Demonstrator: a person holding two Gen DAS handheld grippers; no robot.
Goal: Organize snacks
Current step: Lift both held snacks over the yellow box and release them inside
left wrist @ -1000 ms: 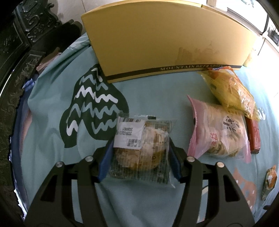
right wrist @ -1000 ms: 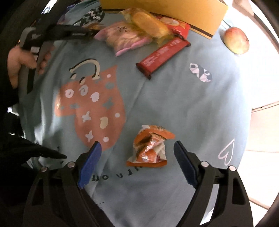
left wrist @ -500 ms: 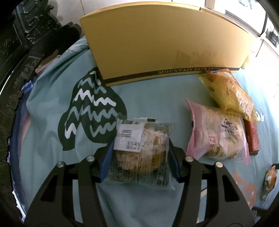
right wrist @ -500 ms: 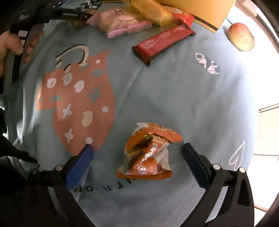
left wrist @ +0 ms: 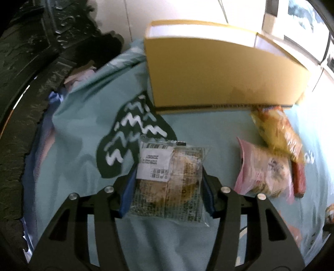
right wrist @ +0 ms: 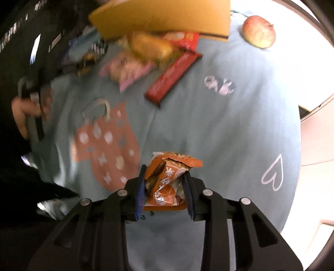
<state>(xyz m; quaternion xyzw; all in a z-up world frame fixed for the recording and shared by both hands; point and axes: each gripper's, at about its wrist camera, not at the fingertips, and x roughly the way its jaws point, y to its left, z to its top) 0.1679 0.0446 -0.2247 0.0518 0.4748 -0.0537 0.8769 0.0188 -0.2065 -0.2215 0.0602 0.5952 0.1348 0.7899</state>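
My left gripper (left wrist: 167, 185) is shut on a clear packet of round biscuits with a white label (left wrist: 169, 179) and holds it above the light blue cloth (left wrist: 208, 129). My right gripper (right wrist: 165, 187) is shut on a crumpled orange snack packet (right wrist: 167, 179), lifted a little off the cloth. A yellow cardboard box (left wrist: 221, 77) stands at the back, its open top just visible. A pink snack bag (left wrist: 267, 173), a yellow snack bag (left wrist: 277, 131) and a red bar (left wrist: 299, 177) lie to the right, in front of the box.
An apple (right wrist: 259, 32) lies at the far right near the box (right wrist: 167, 16). The red bar (right wrist: 173, 77) lies diagonally mid-cloth. Dark carved furniture (left wrist: 31, 62) borders the left side. The person's hand (right wrist: 27, 112) holds the left gripper at the left.
My right gripper has closed on the orange packet and raised it. My left gripper has lifted the biscuit packet higher, so the box's top edge now shows.
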